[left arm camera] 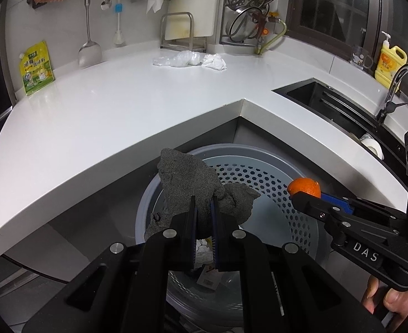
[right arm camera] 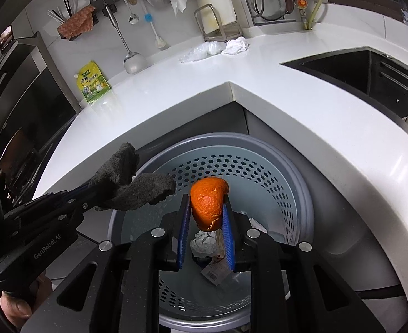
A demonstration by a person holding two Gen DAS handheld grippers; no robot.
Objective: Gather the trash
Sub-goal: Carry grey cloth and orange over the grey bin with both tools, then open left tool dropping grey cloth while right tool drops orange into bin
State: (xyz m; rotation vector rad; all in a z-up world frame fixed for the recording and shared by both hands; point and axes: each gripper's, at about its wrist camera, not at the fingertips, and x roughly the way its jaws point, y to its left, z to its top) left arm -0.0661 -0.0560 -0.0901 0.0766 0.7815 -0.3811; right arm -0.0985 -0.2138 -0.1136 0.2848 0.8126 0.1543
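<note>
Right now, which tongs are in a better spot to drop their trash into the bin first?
Probably the right tongs: their orange peel hangs over the open middle of the perforated bin. The left tongs hold a grey rag nearer the bin's rim, so part of it could catch there.

Open bin (right arm camera: 292, 166) mouth below, seemingly unobstructed

I am seeing two hand-held grippers, left (left arm camera: 204, 202) and right (right arm camera: 206, 208), one grey rag (left arm camera: 187, 183), one orange peel (right arm camera: 208, 205), one perforated bin (right arm camera: 295, 183).
</note>
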